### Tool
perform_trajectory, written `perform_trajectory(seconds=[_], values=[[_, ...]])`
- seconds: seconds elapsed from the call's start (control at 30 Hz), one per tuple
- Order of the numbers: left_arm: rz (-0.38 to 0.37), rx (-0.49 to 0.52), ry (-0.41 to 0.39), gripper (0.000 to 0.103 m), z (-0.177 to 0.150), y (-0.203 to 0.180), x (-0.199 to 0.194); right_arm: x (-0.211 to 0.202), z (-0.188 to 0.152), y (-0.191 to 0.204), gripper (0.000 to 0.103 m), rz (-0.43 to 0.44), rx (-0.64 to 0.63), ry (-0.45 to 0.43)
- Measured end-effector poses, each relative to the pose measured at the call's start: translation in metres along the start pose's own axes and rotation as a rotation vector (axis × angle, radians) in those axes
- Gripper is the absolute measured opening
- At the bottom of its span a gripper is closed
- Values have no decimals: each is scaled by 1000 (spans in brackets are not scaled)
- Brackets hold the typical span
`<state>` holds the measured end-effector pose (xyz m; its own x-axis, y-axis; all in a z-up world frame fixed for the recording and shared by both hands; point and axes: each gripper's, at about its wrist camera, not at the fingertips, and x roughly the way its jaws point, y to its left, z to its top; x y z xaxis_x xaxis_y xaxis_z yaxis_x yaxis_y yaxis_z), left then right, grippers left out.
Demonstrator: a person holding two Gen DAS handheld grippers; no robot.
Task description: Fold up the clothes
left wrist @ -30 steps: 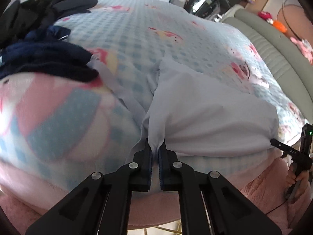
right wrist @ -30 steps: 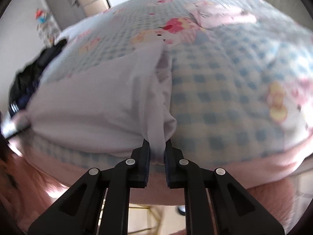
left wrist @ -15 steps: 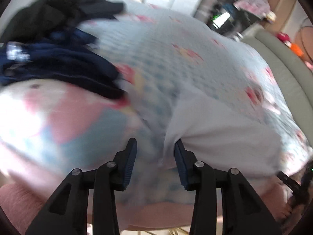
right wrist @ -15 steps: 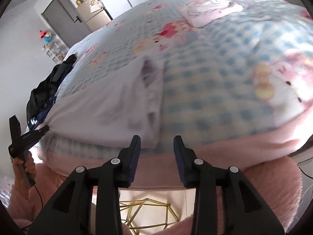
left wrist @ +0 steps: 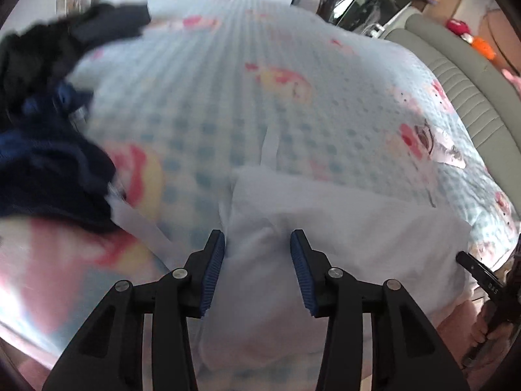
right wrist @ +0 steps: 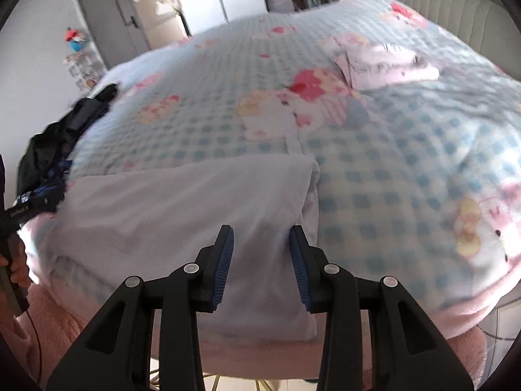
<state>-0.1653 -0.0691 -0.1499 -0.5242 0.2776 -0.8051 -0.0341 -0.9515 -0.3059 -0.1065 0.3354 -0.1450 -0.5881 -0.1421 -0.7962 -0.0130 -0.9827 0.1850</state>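
Note:
A pale lavender garment (left wrist: 342, 224) lies folded flat near the front edge of the bed; it also shows in the right wrist view (right wrist: 182, 208). My left gripper (left wrist: 257, 247) is open, its jaws wide apart over the garment's left end. My right gripper (right wrist: 261, 244) is open over the garment's right end. Neither holds cloth. A thin strap of the garment (left wrist: 270, 145) runs up the bed, and another strap (left wrist: 140, 220) trails left. The right gripper also shows at the left wrist view's right edge (left wrist: 482, 277), the left gripper at the right wrist view's left edge (right wrist: 16, 215).
The bed (left wrist: 228, 75) has a blue checked blanket with cartoon prints. A heap of dark navy and black clothes (left wrist: 42, 130) lies at its left side, also seen in the right wrist view (right wrist: 62, 143). A folded pink-white item (right wrist: 384, 62) lies far right. A padded headboard (left wrist: 462, 75) stands on the right.
Both grippers were shut on the garment's front corners a second ago. They have let go, opened wide and moved forward over the cloth, which now lies flat.

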Motion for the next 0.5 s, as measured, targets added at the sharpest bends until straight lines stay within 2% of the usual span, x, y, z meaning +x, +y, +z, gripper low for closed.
perform_trajectory(seconds=[0.03,0.07,0.17,0.23,0.27,0.33,0.4,0.43,0.5], values=[[-21,-7,13,26,-3,3,4,6,2,-4,41,2,12,12],[-41,-14,26,16,-7,5,8,11,3,-8,41,8,23,23],[-62,10,70,11,-18,7,3,25,13,-17,39,35,30,38],[-63,29,75,10,-22,8,-7,30,19,-18,29,36,17,33],[-64,20,80,11,-23,11,-12,31,23,-17,28,33,4,24],[-65,1,90,11,-26,17,-21,33,28,-17,28,19,-14,10],[-73,-36,105,17,-26,24,-22,41,30,-24,30,10,3,29],[-90,-46,90,21,-26,28,-22,45,31,-28,35,6,15,41],[-77,-59,26,32,-23,24,-30,45,31,-41,37,42,83,50]])
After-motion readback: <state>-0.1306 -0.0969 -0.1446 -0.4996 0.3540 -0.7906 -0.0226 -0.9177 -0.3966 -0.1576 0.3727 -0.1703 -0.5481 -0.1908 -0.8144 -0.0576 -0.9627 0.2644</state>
